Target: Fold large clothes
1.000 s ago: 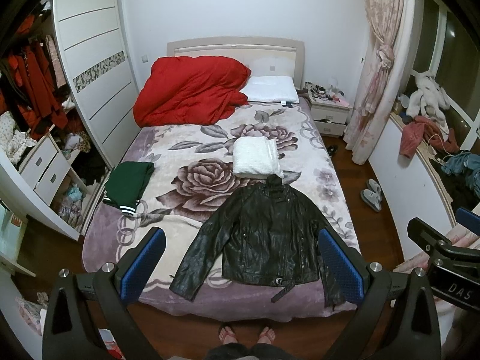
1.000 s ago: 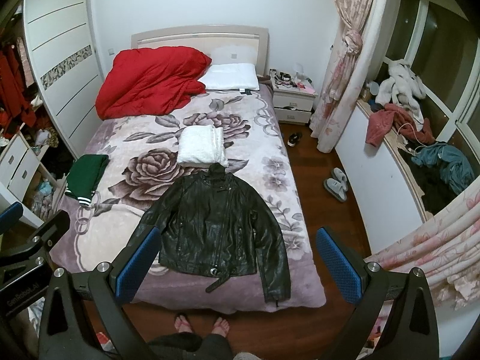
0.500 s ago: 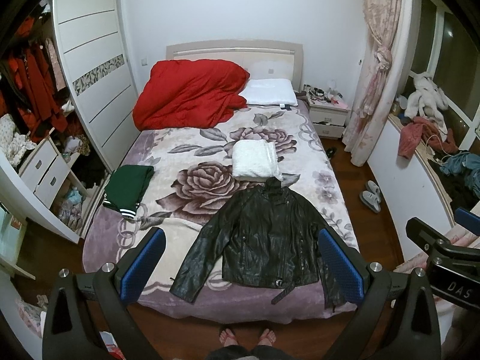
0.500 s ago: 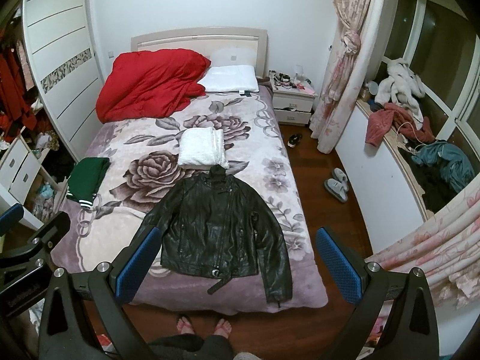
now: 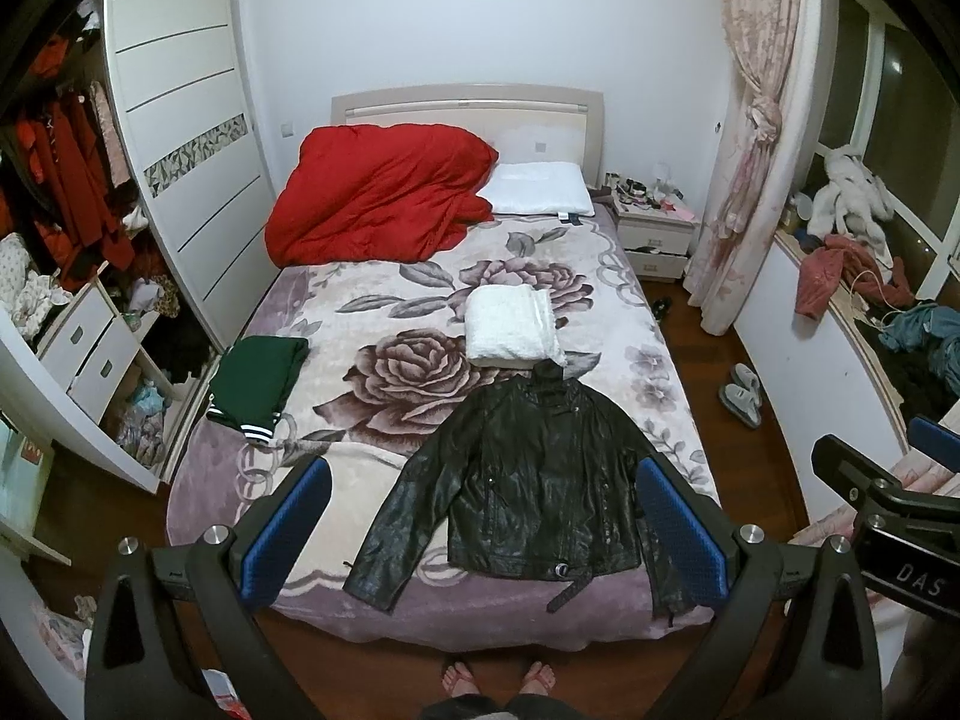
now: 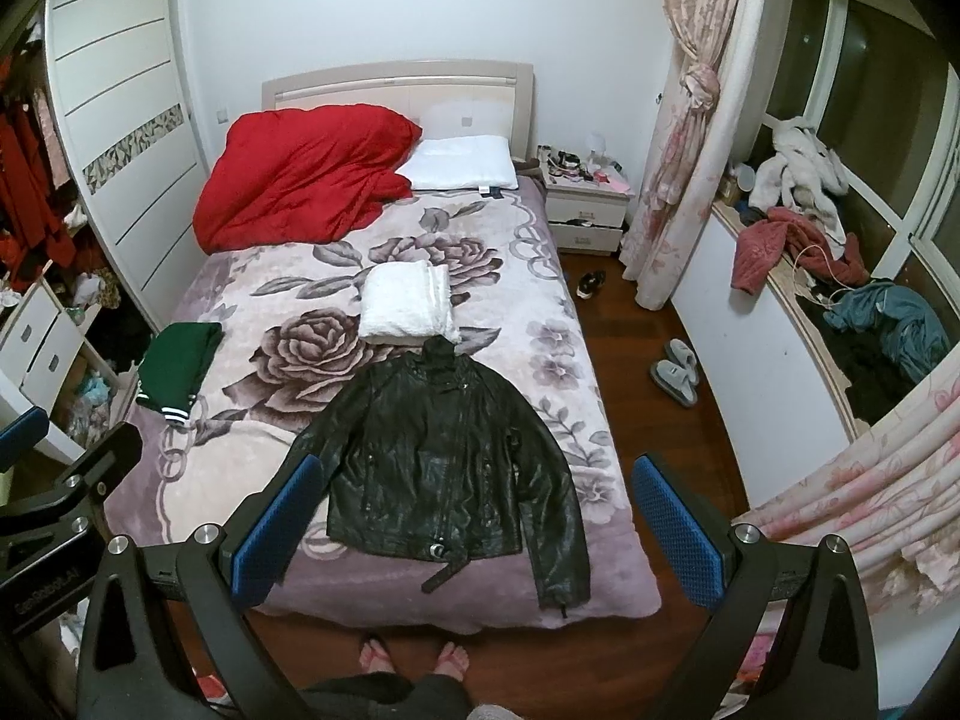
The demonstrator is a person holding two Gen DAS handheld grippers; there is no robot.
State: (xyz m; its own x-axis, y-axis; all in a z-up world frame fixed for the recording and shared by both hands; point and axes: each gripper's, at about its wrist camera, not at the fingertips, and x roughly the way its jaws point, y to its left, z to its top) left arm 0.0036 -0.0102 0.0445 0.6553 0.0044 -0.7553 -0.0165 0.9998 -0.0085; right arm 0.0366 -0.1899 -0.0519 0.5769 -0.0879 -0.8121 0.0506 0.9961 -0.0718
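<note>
We hold both tools high above the foot of the bed, looking down. Left gripper [image 5: 483,525]: blue-padded fingers spread wide, nothing between them. Right gripper [image 6: 477,522]: same, fully apart and empty.

The black leather jacket [image 5: 528,480] lies flat and front-up on the floral pink-and-purple blanket [image 5: 384,324], well below and ahead of both tools, no contact. Its sleeves splay outward, collar pointing away from us, hem and loose belt strap at the near edge of the bed. From the left wrist view it sits between the fingers, shifted towards the right one, whose pad overlaps the sleeve in view. From the right wrist view [image 6: 444,456] it sits towards the left finger.

Just beyond the collar: a folded white towel [image 5: 513,327]. Far left of the jacket: a folded green garment with striped cuffs [image 5: 258,381]. Farthest from us: a crumpled red duvet [image 5: 378,198] and white pillow [image 5: 540,189]. Bare feet in sandals [image 6: 414,657] are directly beneath us on the wooden floor.
</note>
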